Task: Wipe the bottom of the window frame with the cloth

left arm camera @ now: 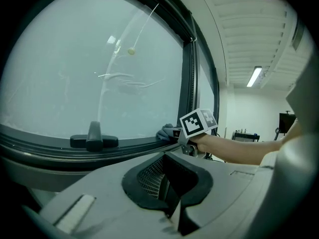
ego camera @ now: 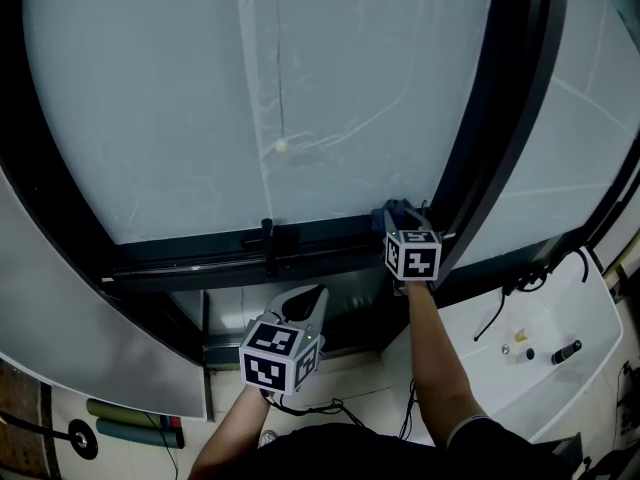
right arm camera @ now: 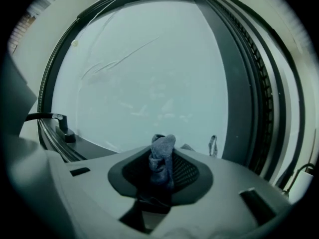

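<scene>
One cloth (ego camera: 397, 211), blue-grey, is clamped in the right gripper (right arm camera: 159, 180), bunched upright between its jaws. We find it set against the bottom rail (ego camera: 190, 258) of the window frame, at centre right of the head view, just beside the dark upright bar (ego camera: 480, 168). The left gripper (ego camera: 303, 306) hangs below the rail, jaws together on nothing.

We judge the wipe to stand at the rail's right end; the stretch leftward past the handle (ego camera: 268, 238) has no cloth on it. How much is clean we cannot say: the rail is dark and shows neither dust nor streak. The marker cube covers the exact contact of cloth and rail, and the rail's left end runs behind a pale panel (ego camera: 80, 328).
</scene>
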Demonstrator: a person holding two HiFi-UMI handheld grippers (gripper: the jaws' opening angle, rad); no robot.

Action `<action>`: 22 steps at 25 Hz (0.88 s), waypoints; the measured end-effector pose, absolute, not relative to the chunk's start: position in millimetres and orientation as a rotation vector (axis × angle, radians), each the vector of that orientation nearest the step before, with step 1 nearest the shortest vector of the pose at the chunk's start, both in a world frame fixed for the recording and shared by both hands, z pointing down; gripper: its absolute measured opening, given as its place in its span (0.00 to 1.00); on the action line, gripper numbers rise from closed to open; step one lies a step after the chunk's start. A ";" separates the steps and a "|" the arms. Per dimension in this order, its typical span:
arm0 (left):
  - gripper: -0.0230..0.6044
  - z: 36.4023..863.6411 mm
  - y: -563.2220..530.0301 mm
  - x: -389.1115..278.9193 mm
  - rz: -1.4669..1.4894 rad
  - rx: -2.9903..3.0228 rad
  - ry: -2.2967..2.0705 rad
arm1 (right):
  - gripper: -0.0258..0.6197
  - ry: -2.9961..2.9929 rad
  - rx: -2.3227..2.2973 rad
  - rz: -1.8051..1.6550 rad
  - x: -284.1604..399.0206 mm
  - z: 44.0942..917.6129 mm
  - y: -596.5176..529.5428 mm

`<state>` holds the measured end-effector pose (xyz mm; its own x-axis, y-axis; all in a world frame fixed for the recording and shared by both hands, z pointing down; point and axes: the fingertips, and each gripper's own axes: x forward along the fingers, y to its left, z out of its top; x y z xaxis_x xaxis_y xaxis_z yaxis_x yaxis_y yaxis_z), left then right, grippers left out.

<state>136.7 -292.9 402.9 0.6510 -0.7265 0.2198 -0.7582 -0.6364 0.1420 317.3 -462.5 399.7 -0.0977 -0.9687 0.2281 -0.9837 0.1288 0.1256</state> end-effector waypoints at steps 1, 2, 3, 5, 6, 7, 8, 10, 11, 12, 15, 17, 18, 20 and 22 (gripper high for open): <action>0.05 403.4 -291.8 133.1 0.205 2.643 -1.213 | 0.21 -2.166 1.901 0.080 306.4 400.1 -461.6; 0.05 403.6 -291.2 129.4 0.200 2.638 -1.219 | 0.21 -2.179 1.883 0.076 295.8 400.1 -461.3; 0.05 403.5 -290.8 125.7 0.196 2.633 -1.226 | 0.21 -2.192 1.864 0.073 285.3 399.6 -461.4; 0.05 403.6 -290.1 117.8 0.190 2.625 -1.240 | 0.21 -2.215 1.822 0.070 264.0 399.1 -461.0; 0.05 403.8 -289.4 113.4 0.188 2.620 -1.248 | 0.21 -2.226 1.801 0.065 252.5 399.4 -460.2; 0.05 403.7 -288.6 108.7 0.186 2.616 -1.257 | 0.21 -2.234 1.780 0.059 240.6 399.9 -459.0; 0.05 403.3 -287.6 103.9 0.183 2.612 -1.266 | 0.21 -2.242 1.760 0.051 228.6 400.3 -457.7; 0.05 402.2 -285.6 94.2 0.179 2.605 -1.286 | 0.21 -2.261 1.719 0.035 204.4 400.7 -455.5; 0.05 401.9 -284.5 89.3 0.179 2.600 -1.295 | 0.21 -2.269 1.701 0.027 193.3 400.8 -454.8; 0.05 401.8 -283.2 84.6 0.179 2.595 -1.305 | 0.21 -2.274 1.685 0.019 183.8 400.8 -454.3; 0.05 402.7 -278.9 70.5 0.181 2.576 -1.330 | 0.21 -2.290 1.647 0.012 162.4 401.2 -452.0; 0.05 403.1 -275.9 63.4 0.180 2.568 -1.343 | 0.21 -2.309 1.619 0.019 149.4 402.1 -450.2; 0.05 402.8 -274.6 61.3 0.178 2.566 -1.347 | 0.21 -2.315 1.608 0.019 144.0 402.4 -449.9; 0.05 401.0 -272.3 60.2 0.175 2.570 -1.351 | 0.21 -2.325 1.598 0.011 140.0 400.7 -450.3; 0.05 399.2 -270.0 61.9 0.175 2.575 -1.349 | 0.21 -2.346 1.619 -0.008 146.7 393.2 -448.0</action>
